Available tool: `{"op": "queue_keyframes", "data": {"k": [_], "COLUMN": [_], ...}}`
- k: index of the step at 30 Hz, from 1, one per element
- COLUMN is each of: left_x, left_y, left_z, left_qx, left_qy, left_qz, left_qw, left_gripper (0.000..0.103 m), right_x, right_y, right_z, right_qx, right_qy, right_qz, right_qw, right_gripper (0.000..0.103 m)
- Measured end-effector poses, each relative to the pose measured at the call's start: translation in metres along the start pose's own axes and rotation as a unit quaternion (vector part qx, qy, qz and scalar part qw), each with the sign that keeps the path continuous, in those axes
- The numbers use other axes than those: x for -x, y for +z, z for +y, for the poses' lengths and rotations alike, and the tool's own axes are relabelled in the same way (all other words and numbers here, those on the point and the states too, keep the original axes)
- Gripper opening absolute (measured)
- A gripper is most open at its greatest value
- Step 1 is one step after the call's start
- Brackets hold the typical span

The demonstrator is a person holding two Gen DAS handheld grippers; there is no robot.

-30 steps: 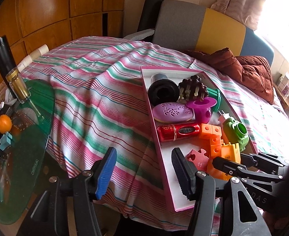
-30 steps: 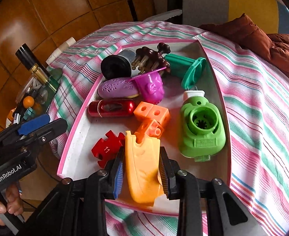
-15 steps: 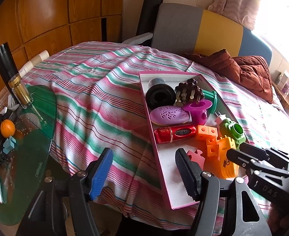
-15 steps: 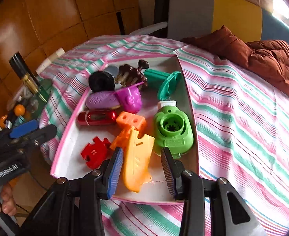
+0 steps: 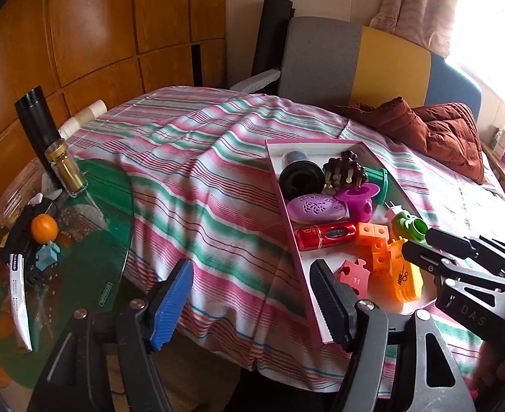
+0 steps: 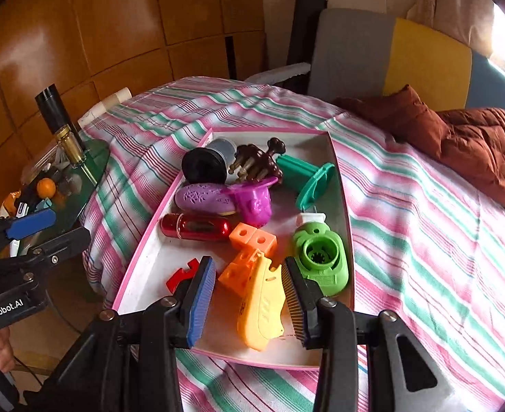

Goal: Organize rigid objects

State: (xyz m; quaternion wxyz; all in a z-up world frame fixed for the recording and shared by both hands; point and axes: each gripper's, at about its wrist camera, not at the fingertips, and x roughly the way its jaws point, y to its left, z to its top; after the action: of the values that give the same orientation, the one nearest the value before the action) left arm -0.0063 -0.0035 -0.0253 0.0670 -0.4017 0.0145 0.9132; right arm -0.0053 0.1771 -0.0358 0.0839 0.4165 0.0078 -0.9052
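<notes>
A pink-rimmed white tray (image 6: 341, 185) on the striped bed holds several rigid objects: a yellow-orange plastic piece (image 6: 262, 305), orange blocks (image 6: 252, 238), a green round gadget (image 6: 321, 257), a red cylinder (image 6: 194, 228), a red puzzle piece (image 6: 180, 276), a purple oval (image 6: 204, 199). My right gripper (image 6: 249, 298) is open above the tray's near end, its fingers on either side of the yellow piece and clear of it. My left gripper (image 5: 252, 304) is open and empty over the bed's edge, left of the tray (image 5: 304, 274).
A green glass side table (image 5: 80, 240) at the left carries a gold jar (image 5: 65, 168), a black flask (image 5: 36, 120), an orange (image 5: 44, 228) and a tube. A brown jacket (image 6: 458, 137) lies on the bed at the right. A chair (image 5: 355, 58) stands behind.
My right gripper has opened, let go of the yellow piece in the tray and pulled back. My left gripper has drawn back slightly, still open.
</notes>
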Motion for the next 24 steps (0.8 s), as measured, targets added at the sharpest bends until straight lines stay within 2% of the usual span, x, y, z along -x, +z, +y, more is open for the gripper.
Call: {"op": "queue_keyframes", "data": {"k": [4,7,10,16,20,24], "left_x": [0.004,0.008,0.010,0.014,0.015,0.015], "left_y": [-0.001,-0.001,0.001,0.010,0.013,0.012], "left_z": [-0.001,-0.005,-0.011,-0.026,-0.035,-0.044], "left_qx": [-0.004,-0.009,-0.011,-0.003,0.004,-0.002], "left_qy": [0.008,0.013,0.009,-0.004,-0.005,0.023], "left_qz": [-0.004,-0.017,-0.027,-0.040,-0.038,-0.032], "left_qw": [1.0000,0.9997,0.9995,0.9992,0.9992,0.9992], "left_gripper": [0.072,0.081,0.083,0.102,0.103,0.103], "right_x": [0.003,0.006,0.012,0.027,0.037,0.041], "right_y": [0.003,0.005,0.004,0.002,0.000,-0.004], "right_z": [0.006,0.009,0.007,-0.013,-0.019,-0.022], "right_qx": [0.001,-0.002,-0.014,-0.053,-0.062,-0.070], "right_qy": [-0.011,-0.030,-0.049,-0.072,-0.083,-0.084], "right_qz": [-0.014,-0.019,-0.024,-0.034,-0.048,-0.049], "right_qw": [1.000,0.999,0.998,0.995,0.993,0.993], "right_gripper": [0.040,0.040,0.040,0.040,0.042,0.042]}}
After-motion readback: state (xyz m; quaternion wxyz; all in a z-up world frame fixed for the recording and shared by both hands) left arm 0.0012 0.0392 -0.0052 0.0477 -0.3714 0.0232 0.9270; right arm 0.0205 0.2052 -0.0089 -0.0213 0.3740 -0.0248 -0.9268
